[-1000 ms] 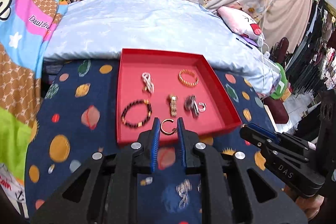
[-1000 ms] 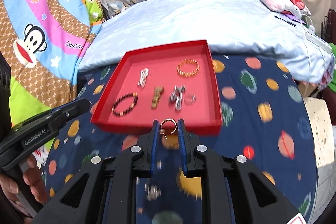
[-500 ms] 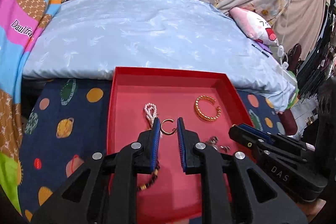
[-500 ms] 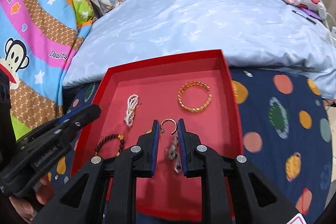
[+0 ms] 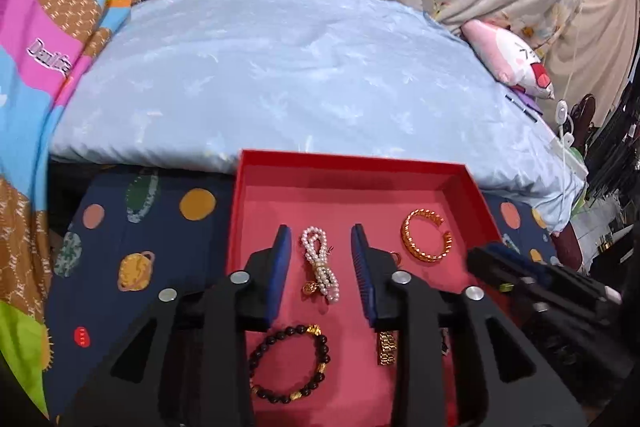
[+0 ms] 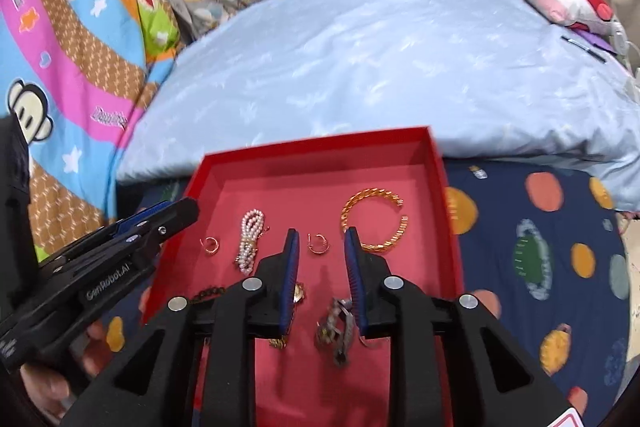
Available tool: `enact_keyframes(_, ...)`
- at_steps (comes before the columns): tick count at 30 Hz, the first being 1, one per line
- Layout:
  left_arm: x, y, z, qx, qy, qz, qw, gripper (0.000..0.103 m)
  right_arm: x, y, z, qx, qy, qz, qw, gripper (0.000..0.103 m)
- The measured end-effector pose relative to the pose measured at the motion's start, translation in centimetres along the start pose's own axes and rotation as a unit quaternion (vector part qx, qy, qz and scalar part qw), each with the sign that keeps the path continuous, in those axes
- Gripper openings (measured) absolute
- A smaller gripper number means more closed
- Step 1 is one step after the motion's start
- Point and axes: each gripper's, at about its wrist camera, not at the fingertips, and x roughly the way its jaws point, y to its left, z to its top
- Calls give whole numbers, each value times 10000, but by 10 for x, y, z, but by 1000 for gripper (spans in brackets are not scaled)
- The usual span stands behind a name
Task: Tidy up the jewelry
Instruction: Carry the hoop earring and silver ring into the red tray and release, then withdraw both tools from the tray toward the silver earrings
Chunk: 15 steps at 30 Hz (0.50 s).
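A tarnished silver chain (image 6: 336, 331) and a gold charm (image 6: 298, 291) lie partly hidden behind the right gripper (image 6: 320, 247), whose jaws have just been opening. They stand apart and empty. A small gold hoop earring (image 6: 318, 243) lies on the shallow red cardboard tray (image 6: 320, 143) just beyond them. The left gripper (image 5: 318, 247), jaws also just opened, straddles a white pearl strand (image 5: 320, 267) without touching. A twisted gold cuff (image 6: 374, 219) lies far right.

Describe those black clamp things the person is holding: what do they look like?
Each is a black plastic frame with triangular cut-outs and round silver bolts, ending in two fingers faced with ribbed blue pads. Seen from the other side, the left gripper carries white "GenRobot.AI" lettering. The right gripper looks the same build. No cables or sleeves show.
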Motion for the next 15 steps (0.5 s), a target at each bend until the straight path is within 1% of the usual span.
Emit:
enact_keyframes(1,-9,1,-1,-2,-56,-23,10000,38,-11,-3,-2,48,-57,7,10000,25)
enact_keyframes(3,-27,3,-5,-9,-117,-60,9999,44,-34,-7,-10,98,-129,6,9999,29)
enact_keyframes(5,-47,4,-12,22,-169,-91,9998,44,-52,-11,-20,114,-165,-47,9998,30)
enact_keyframes(7,-63,5,-20,42,-197,-73,9998,44,-73,-15,-37,140,-166,-120,9997,30)
enact_keyframes(10,-91,8,-43,9,-183,-29,9998,46,-95,-18,-66,234,-89,-144,9996,31)
enact_keyframes(13,-112,9,-67,7,-119,-10,9999,47,-110,-17,-92,242,-17,-242,9994,31)
enact_keyframes(15,-123,7,-83,56,-53,26,10000,47,-119,-14,-111,265,57,-227,9994,31)
